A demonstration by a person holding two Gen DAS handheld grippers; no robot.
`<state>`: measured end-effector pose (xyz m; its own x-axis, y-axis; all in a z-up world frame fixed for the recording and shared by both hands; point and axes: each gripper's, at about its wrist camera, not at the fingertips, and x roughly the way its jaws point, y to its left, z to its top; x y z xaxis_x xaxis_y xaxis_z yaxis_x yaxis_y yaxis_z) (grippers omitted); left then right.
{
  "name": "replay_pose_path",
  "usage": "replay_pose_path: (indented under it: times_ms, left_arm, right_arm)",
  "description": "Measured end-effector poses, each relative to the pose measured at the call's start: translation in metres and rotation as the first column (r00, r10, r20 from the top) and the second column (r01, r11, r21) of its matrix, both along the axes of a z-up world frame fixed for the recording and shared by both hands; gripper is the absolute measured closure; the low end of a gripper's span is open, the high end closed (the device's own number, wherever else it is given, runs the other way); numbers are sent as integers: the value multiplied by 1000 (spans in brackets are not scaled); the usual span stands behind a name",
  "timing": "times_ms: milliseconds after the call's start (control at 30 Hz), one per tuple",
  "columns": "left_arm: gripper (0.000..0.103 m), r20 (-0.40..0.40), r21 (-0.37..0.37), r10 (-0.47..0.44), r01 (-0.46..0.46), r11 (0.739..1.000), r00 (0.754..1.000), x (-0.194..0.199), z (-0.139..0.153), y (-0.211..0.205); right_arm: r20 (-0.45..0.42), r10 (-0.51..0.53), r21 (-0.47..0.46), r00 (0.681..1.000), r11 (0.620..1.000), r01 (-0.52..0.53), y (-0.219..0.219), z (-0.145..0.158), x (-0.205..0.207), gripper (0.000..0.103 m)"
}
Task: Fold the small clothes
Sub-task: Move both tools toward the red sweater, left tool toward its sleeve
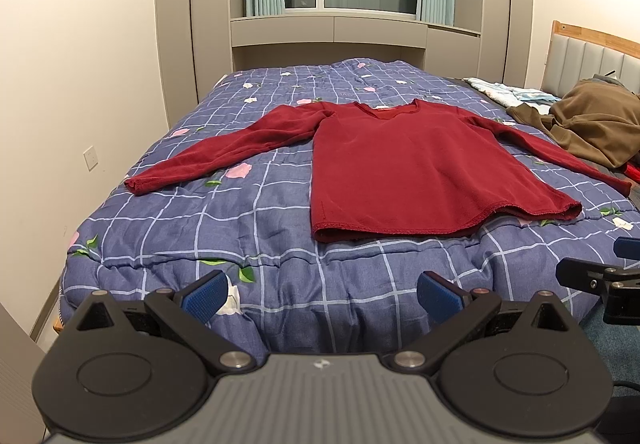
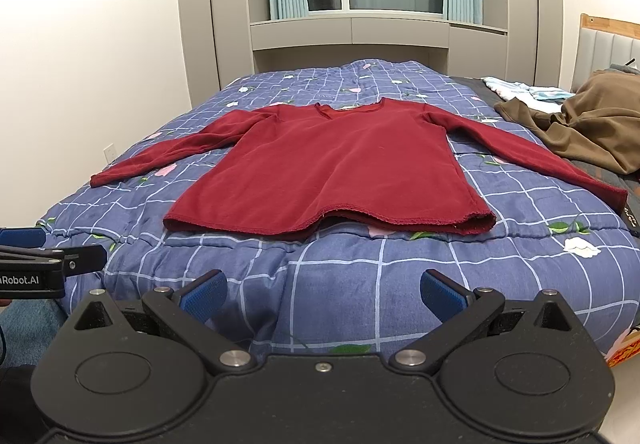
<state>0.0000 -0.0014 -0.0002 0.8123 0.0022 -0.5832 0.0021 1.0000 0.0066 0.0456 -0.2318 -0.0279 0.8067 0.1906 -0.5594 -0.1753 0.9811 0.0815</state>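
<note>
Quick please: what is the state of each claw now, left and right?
Left claw: open, holding nothing, short of the red shirt.
Right claw: open, holding nothing.

Dark red long-sleeved top (image 2: pixel 332 168), flat, face up, sleeves spread, unfolded on bed

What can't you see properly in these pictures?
- Neck label on the red shirt: too small to read in both views.
- Brown cloth: cut off by the right edge, so I cannot tell what it is.
- Right gripper in the left view: mostly cut off by the right edge.
- Floor under the bed: hidden by the quilt and the left gripper.
</note>
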Motion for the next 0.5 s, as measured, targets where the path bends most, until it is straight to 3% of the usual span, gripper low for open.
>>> replay_pose_path:
  times_ms: [267,500]
  left_arm:
    - [0,-8,7,3,-3,1000,1000,1,-1,0]
    - [0,-74,46,5,-2,999,997,10,-12,-3]
  right_arm:
    - [-4,0,-2,1000,1000,0,1,-1,1,0]
    - [-36,-5,-24,999,1000,4,3,-4,6,0]
